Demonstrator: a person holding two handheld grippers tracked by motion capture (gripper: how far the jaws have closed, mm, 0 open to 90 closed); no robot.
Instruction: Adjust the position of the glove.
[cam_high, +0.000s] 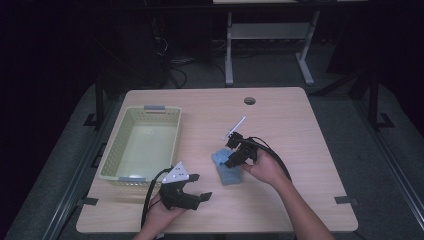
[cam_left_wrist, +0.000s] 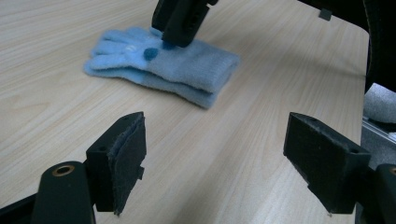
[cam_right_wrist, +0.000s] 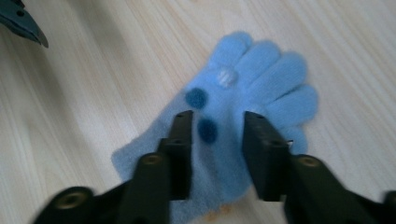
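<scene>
The table (cam_high: 280, 115) carries a pale green basket (cam_high: 116, 141) at its left side, and the light blue glove (cam_high: 226, 169) lies flat on the bare wood to the right of it, well apart from the basket and near the person's edge; in the left gripper view the glove's (cam_left_wrist: 187, 65) long axis runs from the fingers at the left to the ribbed cuff at the right, and it looks like a pair stacked one on the other, though I cannot tell for sure. The right gripper (cam_high: 235, 152) sits directly over the glove and points down at it; seen along its own jaws (cam_right_wrist: 215, 135), they stand a little apart, astride the palm with the dark blue dots between them, and the pads do not pinch the fabric, so nothing is held. The left gripper (cam_high: 196, 186) waits near the table's front edge, below and to the left of the glove, its jaws spread wide on nothing (cam_left_wrist: 212, 154); the glove lies ahead of it, clear of the pads. The right hand is plainly the nearer, and any pick-up hinges on its jaws closing across the glove's width, not along its length.
</scene>
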